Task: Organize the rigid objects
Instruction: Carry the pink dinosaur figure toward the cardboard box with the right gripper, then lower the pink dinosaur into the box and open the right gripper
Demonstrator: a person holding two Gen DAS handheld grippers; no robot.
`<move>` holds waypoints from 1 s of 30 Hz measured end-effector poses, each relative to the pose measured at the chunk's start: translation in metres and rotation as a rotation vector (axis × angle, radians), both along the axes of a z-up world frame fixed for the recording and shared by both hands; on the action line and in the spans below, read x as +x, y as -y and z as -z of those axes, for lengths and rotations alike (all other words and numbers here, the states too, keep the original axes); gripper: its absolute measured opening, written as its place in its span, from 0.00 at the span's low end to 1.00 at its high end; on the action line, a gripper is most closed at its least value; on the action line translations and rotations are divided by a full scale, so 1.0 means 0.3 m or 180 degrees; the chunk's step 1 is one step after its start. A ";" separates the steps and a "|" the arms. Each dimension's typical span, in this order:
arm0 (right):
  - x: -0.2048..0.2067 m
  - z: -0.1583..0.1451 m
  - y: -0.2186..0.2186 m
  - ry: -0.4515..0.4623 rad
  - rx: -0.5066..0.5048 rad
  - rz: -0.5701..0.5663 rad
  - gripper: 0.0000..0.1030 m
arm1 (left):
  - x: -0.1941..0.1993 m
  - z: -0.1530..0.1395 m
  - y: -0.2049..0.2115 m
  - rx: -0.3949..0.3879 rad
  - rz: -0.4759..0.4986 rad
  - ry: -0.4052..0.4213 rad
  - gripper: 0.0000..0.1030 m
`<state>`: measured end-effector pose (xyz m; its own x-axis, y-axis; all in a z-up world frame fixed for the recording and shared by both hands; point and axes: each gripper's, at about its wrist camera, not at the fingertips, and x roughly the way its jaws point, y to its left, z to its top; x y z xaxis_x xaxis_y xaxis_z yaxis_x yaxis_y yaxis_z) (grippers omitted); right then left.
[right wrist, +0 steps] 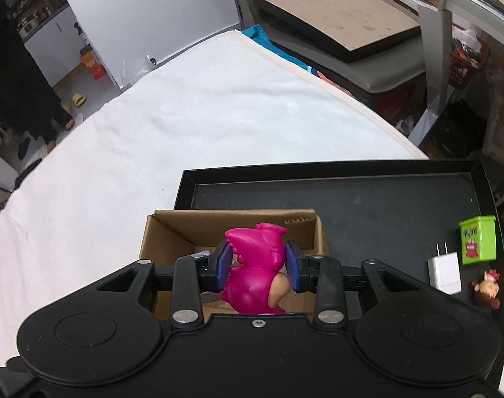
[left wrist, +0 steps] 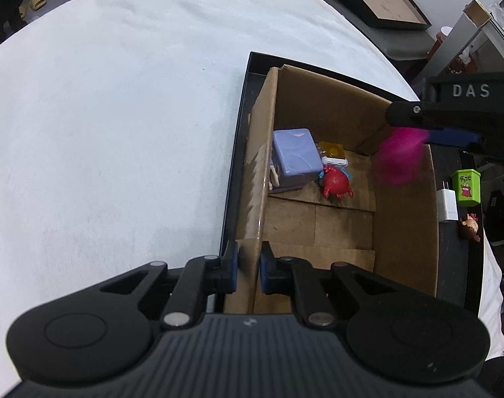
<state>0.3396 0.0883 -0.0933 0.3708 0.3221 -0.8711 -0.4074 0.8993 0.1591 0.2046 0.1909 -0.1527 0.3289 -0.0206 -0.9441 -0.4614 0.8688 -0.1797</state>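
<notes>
An open cardboard box (left wrist: 404,225) stands in a black tray (left wrist: 238,132) on a white cloth. Inside it lie a purple box (left wrist: 296,156), a yellow item (left wrist: 333,151) and a red crab toy (left wrist: 334,184). My left gripper (left wrist: 249,265) is shut on the box's near left wall. My right gripper (right wrist: 256,262) is shut on a pink toy figure (right wrist: 255,265) and holds it above the cardboard box (right wrist: 172,229). In the left wrist view the pink toy (left wrist: 401,156) shows blurred over the box's right wall.
On the bare tray floor (right wrist: 351,195) right of the box stand a green box (right wrist: 477,238), a white charger plug (right wrist: 446,273) and a small brown doll (right wrist: 487,287). White cloth (right wrist: 185,126) spreads to the left and behind. Framed boards and furniture lie beyond the table edge.
</notes>
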 end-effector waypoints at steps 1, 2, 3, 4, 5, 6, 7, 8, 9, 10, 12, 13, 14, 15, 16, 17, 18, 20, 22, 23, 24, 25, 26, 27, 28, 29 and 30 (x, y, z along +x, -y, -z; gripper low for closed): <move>0.001 0.002 -0.002 0.0015 -0.0018 0.0011 0.38 | 0.003 0.001 -0.001 -0.0017 -0.0007 -0.0013 0.12; 0.000 0.003 -0.001 0.0020 -0.0028 0.0027 0.41 | 0.006 0.001 -0.002 -0.0027 -0.0021 -0.0031 0.12; 0.000 0.003 0.002 0.0010 -0.0014 0.0032 0.41 | 0.010 0.000 -0.002 -0.0033 -0.0028 -0.0038 0.12; -0.002 0.003 0.003 -0.0001 -0.0003 0.0033 0.41 | 0.013 -0.002 -0.001 -0.0031 -0.0032 -0.0051 0.12; -0.007 0.000 0.008 -0.0002 0.0002 0.0033 0.42 | 0.016 -0.003 -0.002 -0.0028 -0.0031 -0.0061 0.12; -0.009 -0.002 0.013 0.0006 0.0001 0.0030 0.42 | 0.020 -0.004 -0.002 -0.0021 -0.0027 -0.0066 0.12; -0.013 -0.005 0.021 0.0014 0.0006 0.0032 0.43 | 0.022 -0.011 0.003 -0.0001 -0.0017 -0.0057 0.12; -0.015 -0.008 0.030 0.0015 0.0017 0.0039 0.44 | 0.021 -0.014 0.007 0.0017 -0.0008 -0.0051 0.12; -0.016 -0.010 0.037 0.0012 0.0030 0.0049 0.46 | 0.023 -0.018 0.012 0.0035 -0.0004 -0.0053 0.13; -0.018 -0.013 0.045 0.0012 0.0043 0.0063 0.47 | 0.024 -0.022 0.017 0.0046 -0.0003 -0.0057 0.13; -0.022 -0.021 0.070 0.0019 0.0069 0.0089 0.50 | 0.024 -0.027 0.023 0.0065 -0.0010 -0.0062 0.14; -0.023 -0.023 0.082 0.0012 0.0084 0.0106 0.50 | 0.024 -0.032 0.026 0.0074 -0.0015 -0.0067 0.15; -0.022 -0.025 0.090 0.0002 0.0102 0.0124 0.50 | 0.025 -0.036 0.028 0.0081 -0.0019 -0.0073 0.15; -0.023 -0.029 0.106 -0.0010 0.0133 0.0149 0.51 | 0.026 -0.041 0.033 0.0089 -0.0023 -0.0080 0.16; -0.024 -0.031 0.117 -0.0015 0.0152 0.0169 0.51 | 0.027 -0.046 0.037 0.0098 -0.0022 -0.0090 0.16; -0.027 -0.035 0.131 -0.0013 0.0171 0.0189 0.52 | 0.034 -0.048 0.044 0.0105 -0.0021 -0.0101 0.16; -0.029 -0.038 0.145 -0.0006 0.0180 0.0205 0.54 | 0.037 -0.051 0.049 0.0117 -0.0021 -0.0111 0.16; -0.030 -0.044 0.171 0.0001 0.0191 0.0238 0.54 | 0.036 -0.056 0.054 0.0139 -0.0033 -0.0122 0.17; -0.032 -0.048 0.195 -0.0004 0.0216 0.0267 0.54 | 0.036 -0.059 0.062 0.0162 -0.0046 -0.0134 0.20; -0.032 -0.050 0.206 -0.0007 0.0225 0.0279 0.55 | 0.035 -0.059 0.066 0.0170 -0.0055 -0.0150 0.21; -0.033 -0.051 0.220 -0.0010 0.0235 0.0297 0.55 | 0.035 -0.059 0.071 0.0182 -0.0065 -0.0166 0.22; -0.034 -0.052 0.233 -0.0015 0.0244 0.0315 0.56 | 0.032 -0.060 0.073 0.0189 -0.0069 -0.0174 0.26; -0.035 -0.052 0.243 -0.0020 0.0250 0.0326 0.56 | 0.032 -0.061 0.075 0.0202 -0.0072 -0.0188 0.32; -0.037 -0.052 0.256 -0.0026 0.0265 0.0334 0.57 | 0.031 -0.063 0.079 0.0229 -0.0077 -0.0207 0.36; -0.040 -0.052 0.265 -0.0036 0.0276 0.0339 0.57 | 0.030 -0.067 0.084 0.0268 -0.0087 -0.0218 0.42; -0.041 -0.052 0.276 -0.0044 0.0283 0.0348 0.58 | 0.028 -0.073 0.086 0.0296 -0.0098 -0.0217 0.45; -0.042 -0.053 0.290 -0.0054 0.0289 0.0366 0.59 | 0.025 -0.081 0.089 0.0311 -0.0108 -0.0207 0.47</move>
